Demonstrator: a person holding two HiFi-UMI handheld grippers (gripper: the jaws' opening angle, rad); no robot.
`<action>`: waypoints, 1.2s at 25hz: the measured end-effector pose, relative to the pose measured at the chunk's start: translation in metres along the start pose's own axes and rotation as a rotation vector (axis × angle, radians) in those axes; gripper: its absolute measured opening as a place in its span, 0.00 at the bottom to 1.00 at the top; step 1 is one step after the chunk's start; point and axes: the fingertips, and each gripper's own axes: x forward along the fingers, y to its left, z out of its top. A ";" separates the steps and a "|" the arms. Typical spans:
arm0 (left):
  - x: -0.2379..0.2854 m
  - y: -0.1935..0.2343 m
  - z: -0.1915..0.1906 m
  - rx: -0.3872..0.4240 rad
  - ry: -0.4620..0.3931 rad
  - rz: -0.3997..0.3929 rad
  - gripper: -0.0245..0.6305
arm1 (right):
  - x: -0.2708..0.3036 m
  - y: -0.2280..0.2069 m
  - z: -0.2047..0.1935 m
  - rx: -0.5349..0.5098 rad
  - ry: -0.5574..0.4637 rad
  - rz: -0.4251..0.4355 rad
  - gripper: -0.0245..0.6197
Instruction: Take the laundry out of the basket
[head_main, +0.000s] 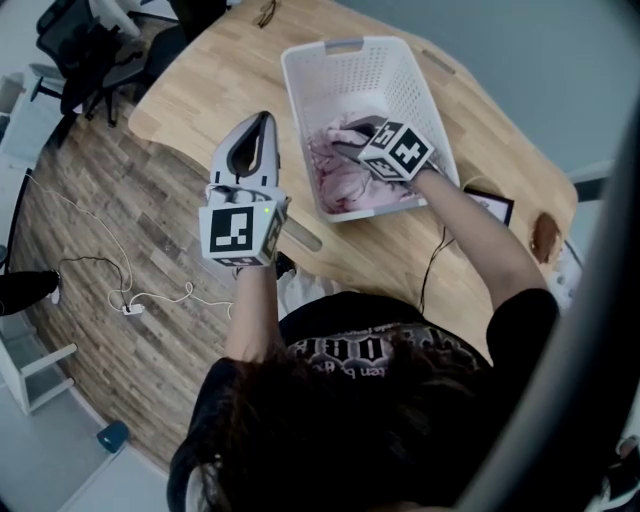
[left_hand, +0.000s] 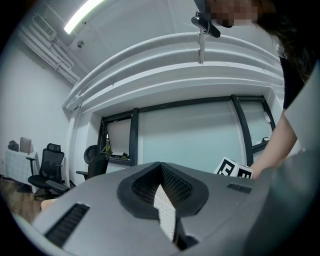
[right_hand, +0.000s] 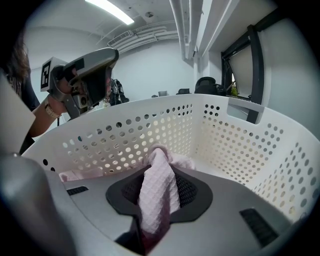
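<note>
The laundry (right_hand: 159, 192) is a pink waffle-weave cloth, and a fold of it is pinched between the pads of my right gripper (right_hand: 159, 167), whose jaws are closed down to a narrow gap on the fabric. The fold stands as a slim ridge along the line of the jaws, its rounded end poking out past the tips toward the far wall of the basket (right_hand: 240, 145). From the head view the rest of the pink heap (head_main: 345, 180) lies crumpled in the end of the basket (head_main: 300, 100) nearest me, spread across its short side, with my right gripper (head_main: 347, 138) angled down into it. The white perforated basket sits on the wooden table (head_main: 200, 90), its long side running away from me. My left gripper (head_main: 262, 120) is outside the basket, just beside its left wall, held level and pointing away from me; its jaws (left_hand: 161, 167) are pressed together with nothing between them. Beyond it are dark office chairs (left_hand: 47, 172) and a row of windows (left_hand: 190, 135).
</note>
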 end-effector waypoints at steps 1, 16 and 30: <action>0.001 0.004 0.001 -0.001 -0.004 -0.003 0.04 | 0.000 -0.001 0.002 0.005 -0.008 -0.005 0.21; 0.026 0.053 0.010 -0.014 -0.010 -0.150 0.04 | -0.033 -0.022 0.045 0.120 -0.139 -0.172 0.19; 0.051 0.082 0.020 -0.015 -0.013 -0.236 0.04 | -0.079 -0.058 0.103 0.174 -0.334 -0.418 0.18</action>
